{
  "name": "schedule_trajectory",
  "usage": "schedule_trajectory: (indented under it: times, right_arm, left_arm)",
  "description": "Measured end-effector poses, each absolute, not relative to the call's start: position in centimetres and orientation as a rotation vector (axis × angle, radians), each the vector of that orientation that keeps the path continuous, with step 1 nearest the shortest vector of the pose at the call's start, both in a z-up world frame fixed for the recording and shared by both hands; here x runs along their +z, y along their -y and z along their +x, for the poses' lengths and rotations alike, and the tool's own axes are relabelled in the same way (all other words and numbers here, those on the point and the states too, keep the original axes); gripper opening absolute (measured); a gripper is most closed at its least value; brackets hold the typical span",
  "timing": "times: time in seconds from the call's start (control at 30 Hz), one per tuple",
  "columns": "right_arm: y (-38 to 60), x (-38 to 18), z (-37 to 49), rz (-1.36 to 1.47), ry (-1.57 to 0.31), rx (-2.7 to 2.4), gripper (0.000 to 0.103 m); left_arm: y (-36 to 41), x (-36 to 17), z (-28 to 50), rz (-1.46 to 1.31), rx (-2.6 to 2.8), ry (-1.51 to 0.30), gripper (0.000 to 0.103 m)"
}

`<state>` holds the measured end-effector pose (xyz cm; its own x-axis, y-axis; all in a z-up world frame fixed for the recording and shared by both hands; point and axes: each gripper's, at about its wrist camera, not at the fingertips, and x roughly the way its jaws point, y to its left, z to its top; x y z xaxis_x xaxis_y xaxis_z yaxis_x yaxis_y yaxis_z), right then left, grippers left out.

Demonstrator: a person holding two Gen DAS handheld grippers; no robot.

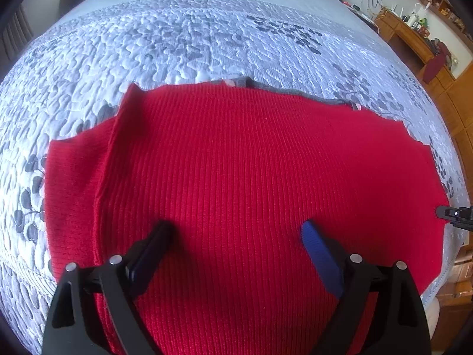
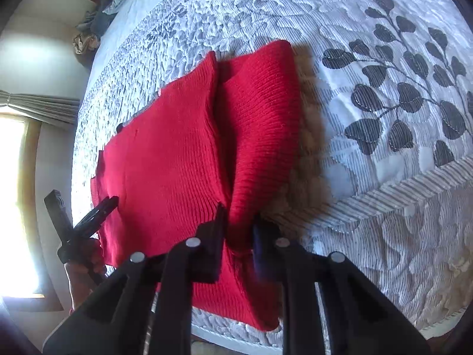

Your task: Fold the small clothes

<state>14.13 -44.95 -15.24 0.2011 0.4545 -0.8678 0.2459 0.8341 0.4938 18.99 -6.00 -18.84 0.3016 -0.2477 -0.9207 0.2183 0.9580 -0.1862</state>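
A red ribbed knit garment (image 1: 251, 171) lies on the quilted bed, with a grey collar edge (image 1: 283, 88) at its far side. My left gripper (image 1: 236, 230) is open just above the garment's near part, fingers spread wide and empty. In the right wrist view the garment (image 2: 165, 159) has one side folded over (image 2: 260, 124). My right gripper (image 2: 239, 222) is shut on a raised fold of the red fabric at the near edge. The left gripper (image 2: 102, 207) shows at the garment's left edge, and the right gripper's tip (image 1: 455, 214) shows in the left view.
The bed is covered by a white-grey quilt with dark leaf prints (image 2: 399, 94). A wooden desk with clutter and cables (image 1: 414, 29) stands past the bed's right side. A curtained window (image 2: 17, 177) and a pile of cloth (image 2: 88, 29) are at the left.
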Motion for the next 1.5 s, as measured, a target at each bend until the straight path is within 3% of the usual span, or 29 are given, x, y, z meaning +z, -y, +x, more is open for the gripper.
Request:
schedule_trajectory:
  times: [0.37, 0.63, 0.7, 0.77, 0.93, 1.07, 1.17, 1.27, 1.5]
  right_arm:
    - [37.7, -8.0, 16.8, 0.348, -1.354, 0.137, 0.013]
    - [24.4, -4.3, 19.7, 0.071, -1.316, 0.312, 0.013]
    - [20.8, -5.4, 19.8, 0.028, -1.333, 0.392, 0.019]
    - [18.4, -7.0, 19.5, 0.037, -1.395, 0.478, 0.042]
    - [18.9, -7.3, 17.4, -0.014, -1.355, 0.468, 0.042]
    - [20.9, -7.6, 14.6, -0.036, -1.362, 0.462, 0.051]
    - [20.6, -8.5, 12.1, -0.108, -1.369, 0.493, 0.051]
    - [19.1, -8.9, 9.5, -0.187, -1.344, 0.542, 0.063]
    - [16.1, -10.3, 7.7, -0.244, -1.317, 0.643, 0.063]
  left_arm:
    - [5.9, -18.5, 19.6, -0.039, -0.336, -1.281, 0.090]
    - [2.3, -17.1, 20.5, -0.233, -0.407, -1.306, 0.086]
    - [1.6, -17.5, 20.7, -0.278, -0.437, -1.308, 0.086]
    - [1.3, -17.7, 20.8, -0.302, -0.452, -1.312, 0.086]
    - [0.9, -18.0, 21.1, -0.341, -0.465, -1.322, 0.086]
    - [1.0, -18.1, 21.2, -0.333, -0.458, -1.333, 0.086]
    - [1.3, -18.2, 21.3, -0.314, -0.447, -1.342, 0.086]
    - [1.8, -18.2, 21.8, -0.292, -0.431, -1.362, 0.086]
    - [1.4, -16.7, 21.7, -0.275, -0.352, -1.398, 0.086]
